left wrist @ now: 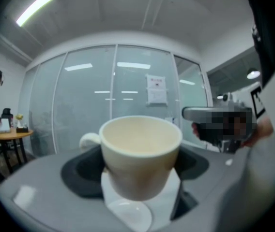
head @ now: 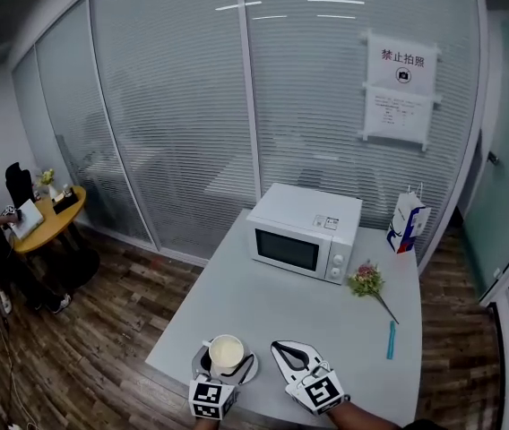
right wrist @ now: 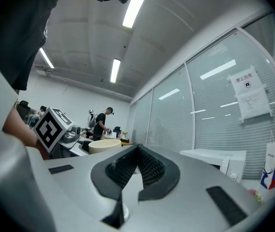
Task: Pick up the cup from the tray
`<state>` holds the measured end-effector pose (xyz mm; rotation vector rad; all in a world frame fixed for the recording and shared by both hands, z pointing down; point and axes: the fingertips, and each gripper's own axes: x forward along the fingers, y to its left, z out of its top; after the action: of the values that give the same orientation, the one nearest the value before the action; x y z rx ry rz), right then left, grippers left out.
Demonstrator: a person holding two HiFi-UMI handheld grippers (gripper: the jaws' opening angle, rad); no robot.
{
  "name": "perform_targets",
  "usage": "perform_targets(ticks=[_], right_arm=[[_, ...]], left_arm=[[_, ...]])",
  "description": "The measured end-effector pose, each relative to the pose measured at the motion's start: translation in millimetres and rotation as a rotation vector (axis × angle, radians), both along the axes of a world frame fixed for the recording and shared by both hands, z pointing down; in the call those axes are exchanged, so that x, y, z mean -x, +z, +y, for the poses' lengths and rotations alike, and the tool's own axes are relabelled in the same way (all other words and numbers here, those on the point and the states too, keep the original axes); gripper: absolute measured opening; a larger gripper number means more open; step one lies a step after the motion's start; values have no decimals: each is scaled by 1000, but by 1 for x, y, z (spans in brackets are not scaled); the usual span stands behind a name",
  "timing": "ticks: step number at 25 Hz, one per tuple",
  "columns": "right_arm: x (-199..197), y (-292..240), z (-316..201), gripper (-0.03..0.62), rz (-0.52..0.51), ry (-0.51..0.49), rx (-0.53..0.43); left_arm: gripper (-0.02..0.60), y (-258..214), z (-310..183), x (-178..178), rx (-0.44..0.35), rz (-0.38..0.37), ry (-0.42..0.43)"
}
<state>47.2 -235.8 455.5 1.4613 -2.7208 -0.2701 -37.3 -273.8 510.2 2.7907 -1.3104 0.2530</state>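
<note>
Jaws, left gripper view: left gripper (left wrist: 138,167) clamps the cream cup (left wrist: 141,146) between its pads; the cup is empty, with its handle beyond the left jaw.
Jaws, right gripper view: right gripper (right wrist: 137,149) clenched tip to tip, nothing between; the cup's rim shows left of the jaws.
Head view only: cup over a round grey tray (head: 198,362) at the bench (head: 281,312) edge; sign (head: 402,58) reads "禁止拍照".

Smooth cream ceramic-looking cup (left wrist: 140,153); matt grey table (head: 272,307); glossy wood-plank floor (head: 102,356).
</note>
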Motion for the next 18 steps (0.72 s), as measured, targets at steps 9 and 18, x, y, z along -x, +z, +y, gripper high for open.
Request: perform_targets(ticks=[9, 18], right_arm=[[-7, -34, -1, -11, -47, 59, -26], [-8, -34, 4, -11, -38, 65, -42]], left_arm=[[426, -16, 4, -1, -22, 3, 0], [426, -14, 12, -6, -17, 3, 3]])
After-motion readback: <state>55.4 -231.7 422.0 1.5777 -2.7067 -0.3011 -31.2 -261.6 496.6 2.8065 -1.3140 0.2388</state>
